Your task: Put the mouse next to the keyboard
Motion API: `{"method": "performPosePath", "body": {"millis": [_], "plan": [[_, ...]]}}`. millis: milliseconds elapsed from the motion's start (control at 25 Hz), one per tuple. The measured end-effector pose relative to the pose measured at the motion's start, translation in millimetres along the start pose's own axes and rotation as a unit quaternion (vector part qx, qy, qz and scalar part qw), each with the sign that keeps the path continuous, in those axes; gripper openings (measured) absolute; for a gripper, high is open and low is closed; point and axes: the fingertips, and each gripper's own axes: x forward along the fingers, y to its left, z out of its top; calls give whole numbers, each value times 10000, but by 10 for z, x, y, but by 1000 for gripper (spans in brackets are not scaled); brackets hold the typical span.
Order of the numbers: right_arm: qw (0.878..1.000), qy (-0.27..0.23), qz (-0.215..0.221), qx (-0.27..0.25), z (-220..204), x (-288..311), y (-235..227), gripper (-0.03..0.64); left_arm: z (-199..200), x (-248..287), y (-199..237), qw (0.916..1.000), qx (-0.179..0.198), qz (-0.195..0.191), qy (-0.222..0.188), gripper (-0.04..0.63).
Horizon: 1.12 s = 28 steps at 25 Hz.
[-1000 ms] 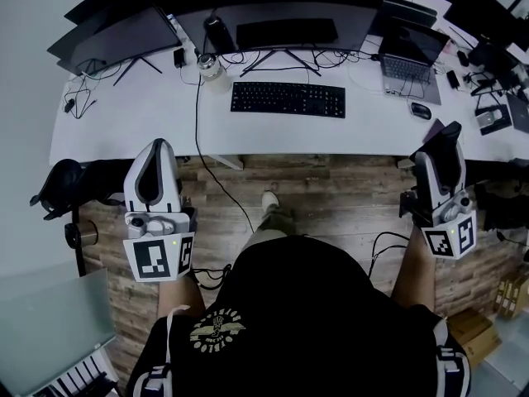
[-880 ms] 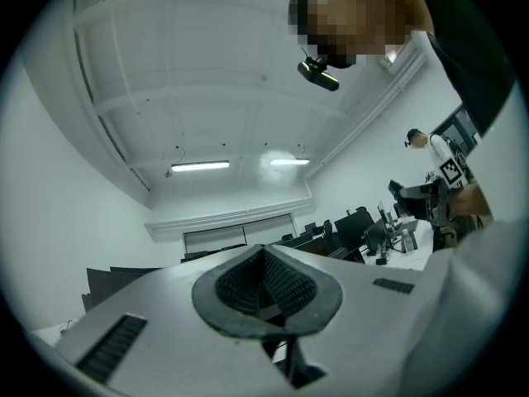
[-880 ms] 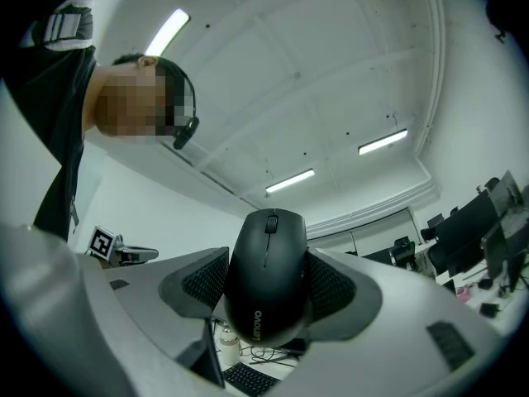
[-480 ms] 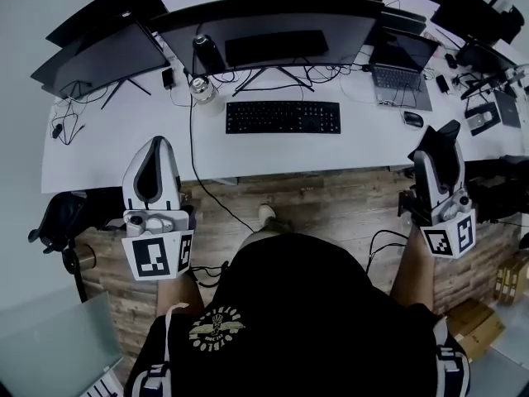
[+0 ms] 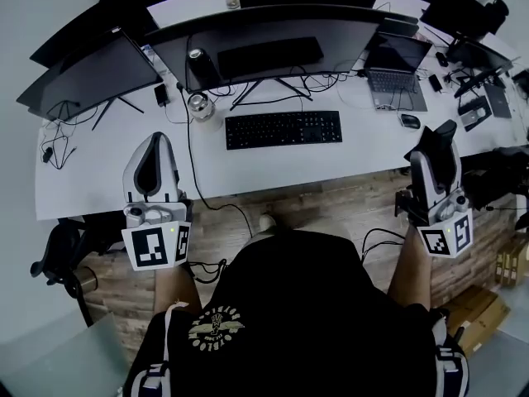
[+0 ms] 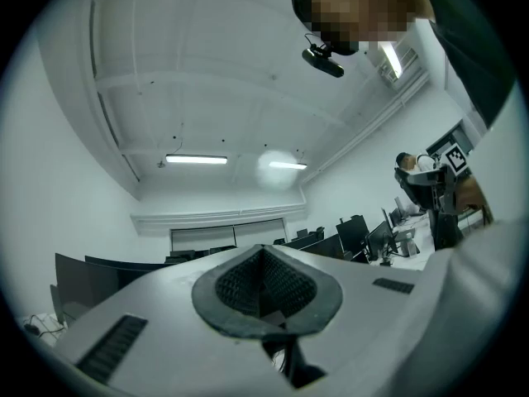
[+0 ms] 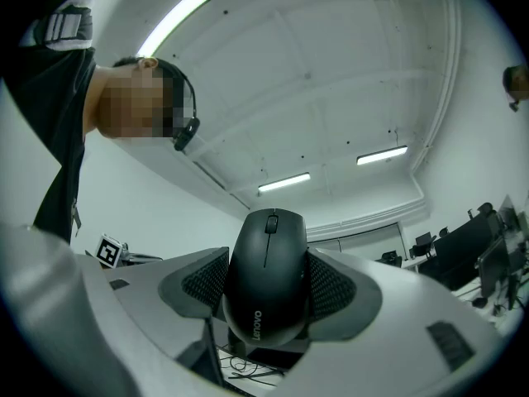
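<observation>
A black mouse (image 7: 266,275) is clamped between the pads of my right gripper (image 7: 266,292), which points up toward the ceiling. In the head view that right gripper (image 5: 438,143) is held off the desk's front right edge, with the mouse (image 5: 447,130) dark at its tip. The black keyboard (image 5: 283,129) lies in the middle of the white desk (image 5: 116,164), well to the left of it. My left gripper (image 5: 154,157) hovers at the desk's front left edge. Its jaws are closed on each other, and the left gripper (image 6: 264,263) holds nothing.
A second mouse (image 5: 409,121) lies on the desk right of the keyboard, in front of a laptop (image 5: 395,73). Monitors (image 5: 264,44), cables and a glass jar (image 5: 198,104) line the back. A black chair (image 5: 62,242) stands at the left on the wood floor.
The head view has shifted, so the desk and keyboard sit lower and nearer in the picture. Both grippers keep almost the same pose; the right one still grips the mouse.
</observation>
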Motion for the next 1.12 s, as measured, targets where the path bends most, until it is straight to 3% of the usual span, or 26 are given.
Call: {"method": "performPosePath", "body": {"millis": [240, 680, 1120], "plan": [[9998, 134, -82, -90, -53, 32, 27, 294, -173, 92, 3, 9997, -189, -121, 73, 2], [9993, 338, -95, 89, -252, 115, -107, 295, -287, 256, -79, 9994, -158, -215, 223, 2], [9991, 347, 61, 216, -370, 346, -591, 295, -318, 652, -303, 9994, -126, -103, 289, 2]]}}
